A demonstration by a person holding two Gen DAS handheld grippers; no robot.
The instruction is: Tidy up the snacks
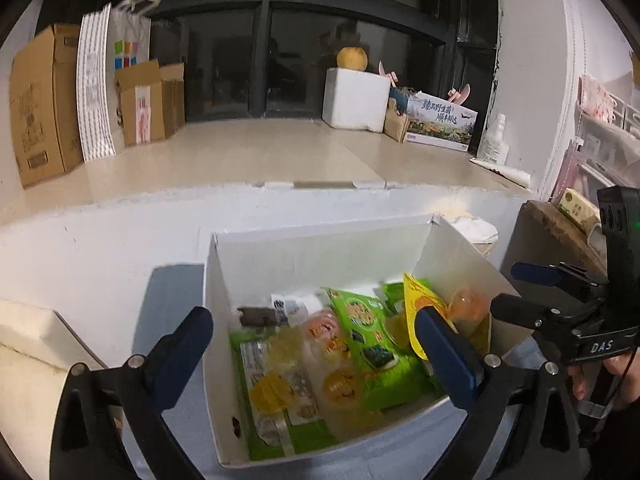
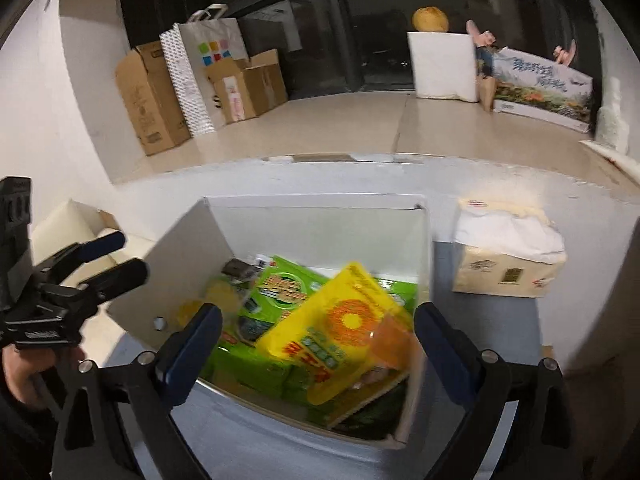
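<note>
Right wrist view: both grippers' jaws stand wide and empty above the white box (image 2: 320,216), where the yellow snack packet (image 2: 340,332) lies atop green packs (image 2: 280,284); fetching another snack likely follows.

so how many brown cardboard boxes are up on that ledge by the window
2, both at the left end of the ledge: a tall cardboard box against the wall, and a smaller open cardboard box right of the white paper bag. More may hide behind them.

One white box (image 2: 320,220) of snacks, one yellow packet (image 2: 344,332), two grippers, three brown cartons far left, one round fruit (image 2: 430,19) far right.
</note>
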